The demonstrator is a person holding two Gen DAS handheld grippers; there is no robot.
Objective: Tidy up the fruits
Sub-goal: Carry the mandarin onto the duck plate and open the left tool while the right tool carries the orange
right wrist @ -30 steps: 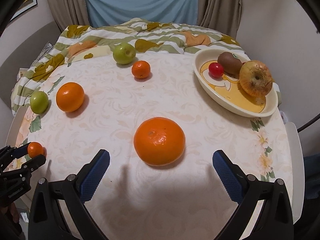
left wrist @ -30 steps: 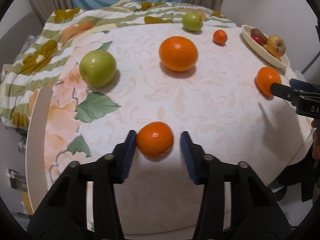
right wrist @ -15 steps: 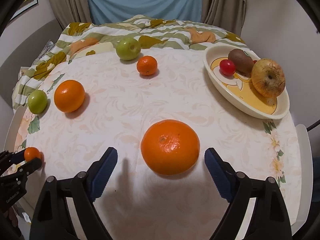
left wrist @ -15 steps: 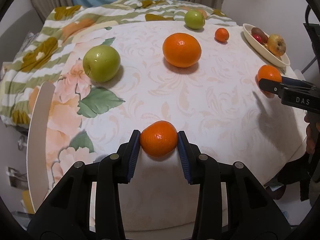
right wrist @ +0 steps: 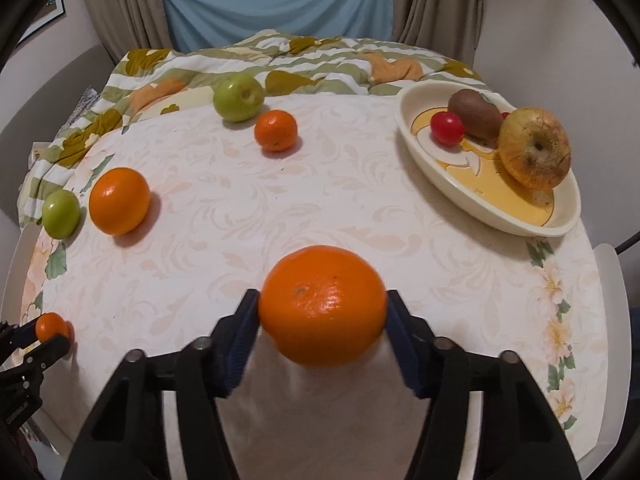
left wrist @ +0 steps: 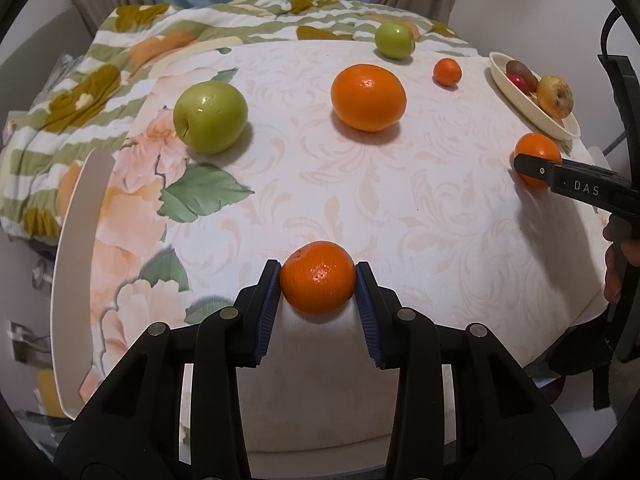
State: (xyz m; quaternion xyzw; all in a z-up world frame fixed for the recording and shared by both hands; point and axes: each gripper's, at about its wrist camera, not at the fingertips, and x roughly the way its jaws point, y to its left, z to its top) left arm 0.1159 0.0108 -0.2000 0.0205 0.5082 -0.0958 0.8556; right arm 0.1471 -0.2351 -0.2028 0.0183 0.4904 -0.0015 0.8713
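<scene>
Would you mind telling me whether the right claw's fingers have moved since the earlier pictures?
Yes. The right claw is closing: its fingers came inward from wide of the large orange, which sits on the table, and now meet its sides.

The bench (right wrist: 360,208) wears a cream cloth with pale peach scrolls and flowers. Orange citrus (right wrist: 322,306) and green apples (left wrist: 210,116) lie on it. The dish (right wrist: 472,204) is cream with yellow bands.

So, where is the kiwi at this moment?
The kiwi lies in the cream dish at the far right of the table in the right wrist view, between the small red fruit and the yellowish apple.
</scene>
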